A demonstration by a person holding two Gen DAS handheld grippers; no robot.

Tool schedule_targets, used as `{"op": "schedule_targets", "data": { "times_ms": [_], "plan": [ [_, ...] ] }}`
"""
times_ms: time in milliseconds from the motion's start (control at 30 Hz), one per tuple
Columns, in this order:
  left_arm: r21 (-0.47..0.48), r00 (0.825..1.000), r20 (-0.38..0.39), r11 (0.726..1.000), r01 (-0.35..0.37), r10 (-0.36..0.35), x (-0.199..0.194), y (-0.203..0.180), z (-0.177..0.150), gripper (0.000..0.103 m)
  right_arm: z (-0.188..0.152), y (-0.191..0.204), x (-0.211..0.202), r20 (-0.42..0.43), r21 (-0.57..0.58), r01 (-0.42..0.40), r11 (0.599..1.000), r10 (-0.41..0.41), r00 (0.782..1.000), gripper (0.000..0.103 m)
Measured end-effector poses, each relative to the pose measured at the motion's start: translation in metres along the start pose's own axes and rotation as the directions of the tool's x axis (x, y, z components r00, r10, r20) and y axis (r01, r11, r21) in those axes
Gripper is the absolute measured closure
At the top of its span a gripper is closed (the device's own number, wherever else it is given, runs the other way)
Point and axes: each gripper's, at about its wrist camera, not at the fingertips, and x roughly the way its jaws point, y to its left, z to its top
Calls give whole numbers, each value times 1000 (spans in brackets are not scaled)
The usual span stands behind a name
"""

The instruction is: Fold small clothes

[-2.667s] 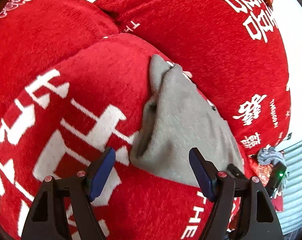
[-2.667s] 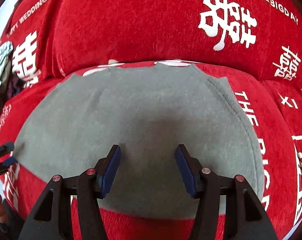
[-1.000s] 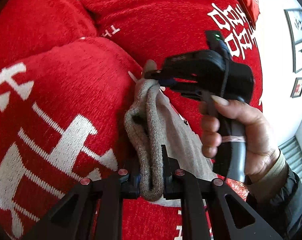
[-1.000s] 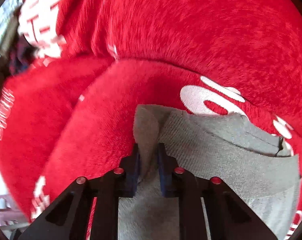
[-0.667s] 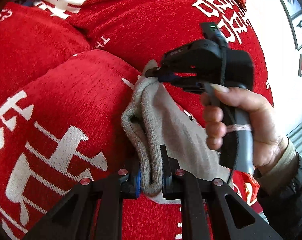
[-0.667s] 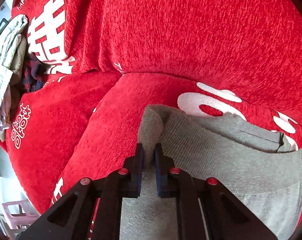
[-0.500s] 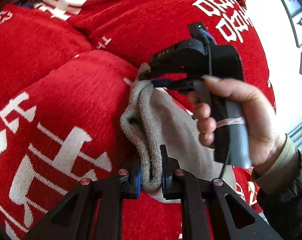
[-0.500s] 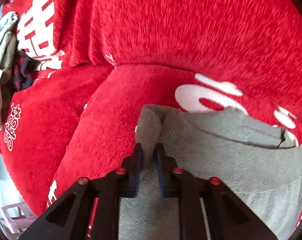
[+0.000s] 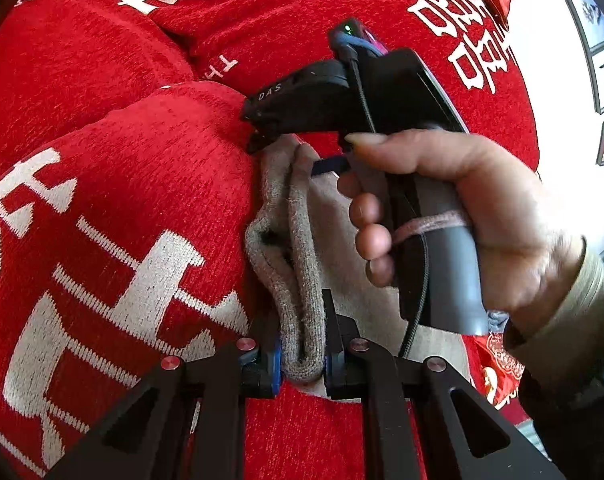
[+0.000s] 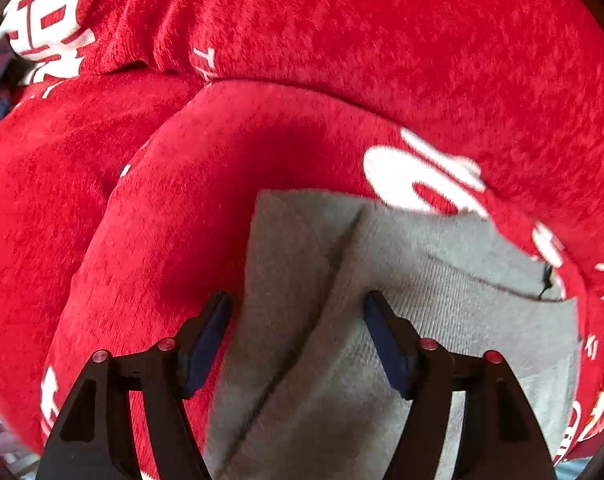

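A grey garment (image 10: 382, 300) lies folded over on a red sofa (image 9: 101, 200), left gripper (image 9: 302, 360) clamped on its fold, right gripper (image 10: 297, 340) jaws opening around its corner; further folds look due.

White capital letters "DAS" are printed on the black body of the right gripper (image 9: 285, 148), at about twelve o'clock in the left wrist view. On the red cover (image 9: 101, 160), large white Chinese characters stand at about two o'clock and again at eight o'clock. Small white letters "TH", seen upside down, sit on the cover at eleven o'clock. In the right wrist view, blurred white marks on the cover (image 10: 181, 220) at three o'clock and at ten o'clock cannot be read.
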Motion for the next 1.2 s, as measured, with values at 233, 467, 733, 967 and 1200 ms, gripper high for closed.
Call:
{"op": "schedule_targets", "data": {
  "times_ms": [233,467,733,967,1200],
  "plan": [
    [12,1000,7,1000,13,-14,-8,-12,4,87,-4,-33,-24,43,25,-137,990,136,990,84],
    [108,999,5,993,-43,43,-18,-51,6,87,-8,-71,-48,107,112,-306,945,295,950,84],
    [200,995,-1,975,-100,102,-24,-94,8,87,-21,-106,-71,186,167,-433,886,403,896,85],
    [293,985,-11,943,-160,170,-18,-136,3,87,-33,-151,-90,255,199,-506,839,454,853,85],
    [374,977,-11,907,-195,215,-12,-175,-6,87,-50,-197,-103,310,230,-554,800,479,821,85]
  ]
}}
